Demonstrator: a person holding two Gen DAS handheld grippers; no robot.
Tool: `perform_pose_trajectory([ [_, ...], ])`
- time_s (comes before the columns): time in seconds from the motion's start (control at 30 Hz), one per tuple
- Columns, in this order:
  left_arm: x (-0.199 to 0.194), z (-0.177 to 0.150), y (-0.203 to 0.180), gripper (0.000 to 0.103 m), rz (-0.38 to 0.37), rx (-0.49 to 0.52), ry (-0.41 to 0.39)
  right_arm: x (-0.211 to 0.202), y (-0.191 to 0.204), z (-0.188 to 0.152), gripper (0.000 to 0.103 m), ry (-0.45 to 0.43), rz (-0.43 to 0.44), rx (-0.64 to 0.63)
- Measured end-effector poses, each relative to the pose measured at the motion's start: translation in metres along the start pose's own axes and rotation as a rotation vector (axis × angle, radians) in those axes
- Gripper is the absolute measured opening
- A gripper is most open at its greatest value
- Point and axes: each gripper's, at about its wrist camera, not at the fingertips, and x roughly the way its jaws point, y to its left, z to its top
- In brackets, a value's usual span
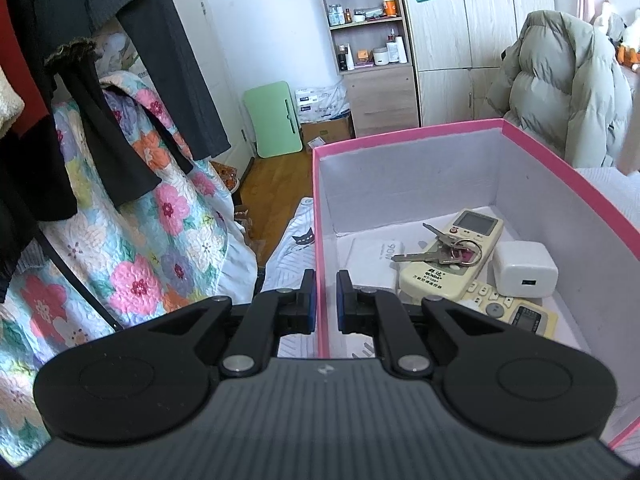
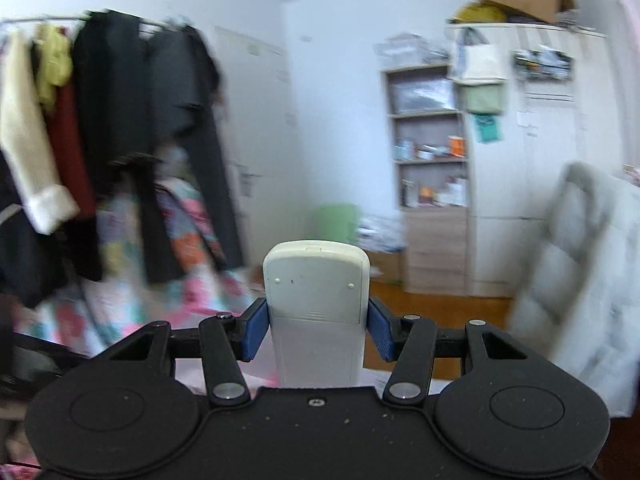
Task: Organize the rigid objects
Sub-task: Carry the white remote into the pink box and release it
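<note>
Two hand-held grippers are seen, each from its own wrist camera. The left gripper [image 1: 324,300] is built of matte black plastic: two large rounded lobes with shallow circular recesses, joined by a ribbed dark grey body marked with a small pale emblem at its middle. Black link arms are pinned by round silver rivets, and smaller silver pins are set near the fingers [image 1: 307,300], whose inner faces are lined with blue pads. The right gripper [image 2: 317,330] is made the same way, though its body appears smooth and dust-speckled, with one screw at its centre; its blue pads [image 2: 253,330] are ridged.
</note>
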Motion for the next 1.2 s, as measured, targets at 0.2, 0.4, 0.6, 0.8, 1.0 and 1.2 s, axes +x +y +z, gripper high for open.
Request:
perform_pose_trajectory([
  [0.2, 0.000, 0.000, 0.001, 0.008, 0.000, -0.003, -0.007, 0.046, 0.035, -0.011, 0.058, -0.010, 0.097, -0.018],
  [0.4, 0.000, 0.000, 0.002, 0.008, -0.001, -0.004, -0.008, 0.096, 0.050, -0.008, 0.058, -0.006, 0.136, -0.029],
  [0.6, -0.001, -0.001, 0.005, 0.008, -0.015, -0.022, -0.016, 0.127, 0.061, -0.023, 0.058, 0.153, 0.056, -0.144],
  [0.8, 0.000, -0.002, 0.004, 0.008, -0.019, -0.017, -0.022, 0.093, 0.072, -0.044, 0.058, 0.249, -0.024, -0.187],
  [1.0, 0.000, -0.003, 0.006, 0.008, -0.026, -0.034, -0.024, 0.075, 0.083, -0.056, 0.058, 0.294, -0.034, -0.260],
  [1.2, 0.000, -0.003, 0.004, 0.008, -0.016, -0.020, -0.022, 0.076, 0.094, -0.065, 0.058, 0.331, -0.068, -0.337],
])
